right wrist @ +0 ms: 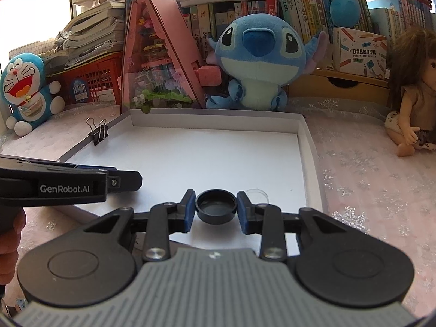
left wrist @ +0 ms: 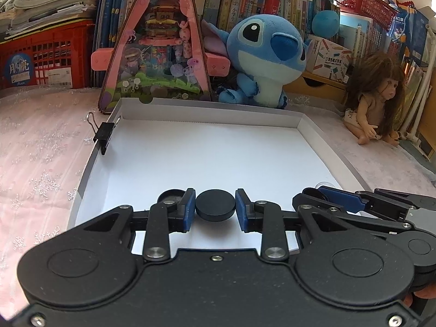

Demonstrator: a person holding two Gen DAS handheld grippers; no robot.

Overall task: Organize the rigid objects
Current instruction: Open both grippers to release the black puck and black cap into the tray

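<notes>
Over the near edge of the shallow white box (left wrist: 207, 160), both grippers hang side by side, each clamped on a small round black part. Between its blue pads (left wrist: 189, 208), the left gripper (left wrist: 215, 209) pinches a solid black disc (left wrist: 215, 208), flat face up, held just above the box floor. Pinched by the right gripper (right wrist: 216, 209) is a black cap (right wrist: 216, 208) turned hollow side up, its rim pressed by the pads on both sides. Just behind that gripper's right finger, a small clear round piece (right wrist: 258, 194) lies on the box floor near the right wall. From the left wrist view, another dark round piece (left wrist: 170, 195) shows partly behind the left finger. A black binder clip (right wrist: 98, 134) grips the box's left wall toward the far corner. Beyond the far edge, on the pink snowflake cloth (right wrist: 362, 179), sit a blue plush toy (right wrist: 256, 57) and a pink triangular display case (right wrist: 160, 62); a long-haired doll (left wrist: 378, 100) sits off the far right corner.
</notes>
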